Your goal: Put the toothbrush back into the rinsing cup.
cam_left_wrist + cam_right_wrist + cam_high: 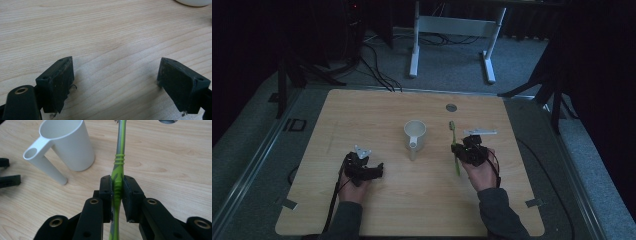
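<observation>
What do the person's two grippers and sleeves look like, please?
Both the left gripper and the right gripper are black, each topped by a pale grey three-cornered plate, with a dark cable trailing back along the forearm. Their fingers are blocky black pads on arms with brass-ringed holes. The sleeves are dark grey.

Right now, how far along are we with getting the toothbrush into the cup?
Done: the right hand-held gripper has closed on the green toothbrush at its handle. In hand: the brush lies along the table beside the white cup, head pointing away from the person. Left: probably lifting it and dropping it into the cup, which looks empty. The left hand-held gripper sits open, holding nothing.
</observation>
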`<state>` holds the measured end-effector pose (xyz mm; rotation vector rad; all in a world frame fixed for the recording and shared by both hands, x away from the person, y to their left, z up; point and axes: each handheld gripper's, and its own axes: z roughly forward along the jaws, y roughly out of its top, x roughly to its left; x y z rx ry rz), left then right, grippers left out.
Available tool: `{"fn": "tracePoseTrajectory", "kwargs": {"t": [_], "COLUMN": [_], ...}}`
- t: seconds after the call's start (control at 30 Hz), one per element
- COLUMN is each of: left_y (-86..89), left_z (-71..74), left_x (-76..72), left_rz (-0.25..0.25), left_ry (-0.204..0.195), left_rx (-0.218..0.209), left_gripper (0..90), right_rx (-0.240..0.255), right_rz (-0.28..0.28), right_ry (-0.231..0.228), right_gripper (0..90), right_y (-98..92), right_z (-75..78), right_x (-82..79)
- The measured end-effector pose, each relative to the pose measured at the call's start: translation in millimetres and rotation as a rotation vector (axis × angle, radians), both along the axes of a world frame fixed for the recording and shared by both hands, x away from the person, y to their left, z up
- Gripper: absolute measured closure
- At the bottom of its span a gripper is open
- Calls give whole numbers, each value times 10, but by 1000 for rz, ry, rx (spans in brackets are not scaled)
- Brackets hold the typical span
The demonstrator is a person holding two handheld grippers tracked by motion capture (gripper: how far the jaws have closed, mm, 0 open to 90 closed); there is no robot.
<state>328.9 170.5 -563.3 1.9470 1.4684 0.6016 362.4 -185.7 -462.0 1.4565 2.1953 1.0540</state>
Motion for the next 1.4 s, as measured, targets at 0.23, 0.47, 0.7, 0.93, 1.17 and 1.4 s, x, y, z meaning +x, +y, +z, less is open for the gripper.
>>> {"fn": "tracePoseTrajectory", "kwargs": {"t": [0.23,0.47,0.7,0.93,1.17,1.4], "left_y": [0,0,0,-1,0,0], "left_z": [0,0,0,-1,0,1], "left_x": [0,0,0,0,0,0], "left_rz": [0,0,0,0,0,0], "left_ry": [0,0,0,-1,0,1], "left_rx": [0,0,0,-1,-1,0], "left_gripper": [145,145,145,145,145,145], "right_rx": [18,36,49,61,69,75], "right_rz": [-5,-15,-18,-7,1,8], "right_ry": [-26,-56,-70,-99,-133,-147], "right_gripper": [785,785,785,784,784,785], "right_y": [48,70,91,116,132,154], "right_z": [23,57,66,66,89,91], "right_x": [3,7,20,16,13,15]}}
